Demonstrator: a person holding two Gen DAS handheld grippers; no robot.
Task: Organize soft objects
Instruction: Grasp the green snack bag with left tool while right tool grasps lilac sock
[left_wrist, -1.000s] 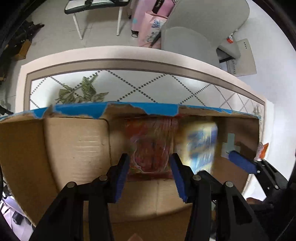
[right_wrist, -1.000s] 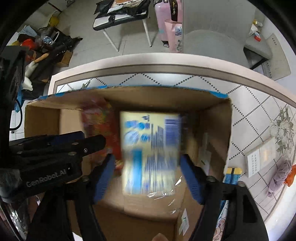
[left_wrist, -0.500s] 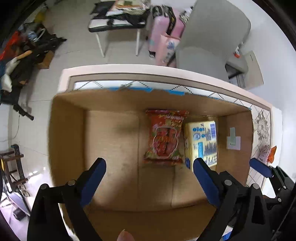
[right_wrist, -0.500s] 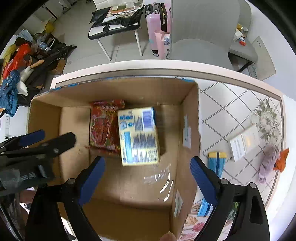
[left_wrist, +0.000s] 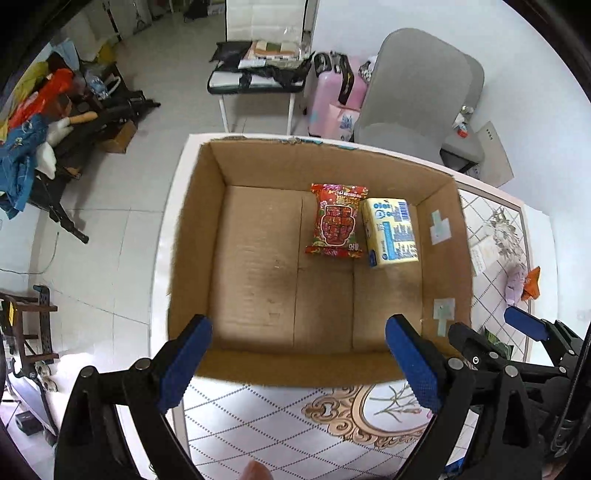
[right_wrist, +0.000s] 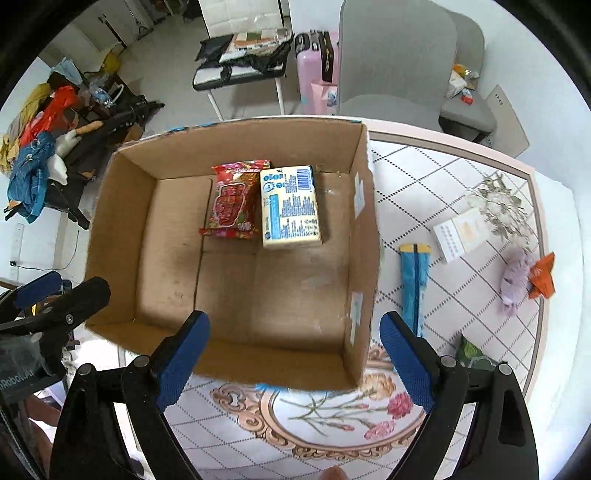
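Note:
An open cardboard box (left_wrist: 192, 229) (right_wrist: 364, 229) stands on the patterned table. Inside lie a red snack pack (left_wrist: 337, 226) (right_wrist: 233, 201) and a yellow tissue pack (left_wrist: 391, 232) (right_wrist: 290, 206), side by side at the far right of the floor. My left gripper (left_wrist: 299, 363) is open and empty, above the box's near wall. My right gripper (right_wrist: 293, 360) is open and empty, also above the near wall. On the table right of the box lie a blue pouch (right_wrist: 414, 280), a white pack (right_wrist: 460, 234), a purple soft toy (right_wrist: 515, 280) and an orange item (right_wrist: 542, 277).
A green packet (right_wrist: 471, 354) lies near the right fingers. A grey chair (left_wrist: 417, 96) and a pink suitcase (left_wrist: 332, 107) stand behind the table. A cluttered rack (left_wrist: 55, 122) is on the floor at left. The table edge (left_wrist: 162, 258) runs beside the box's left wall.
Both grippers have opened, let go of the red pack and the yellow pack, and pulled up and back out of the box. The two packs now lie on the box floor.

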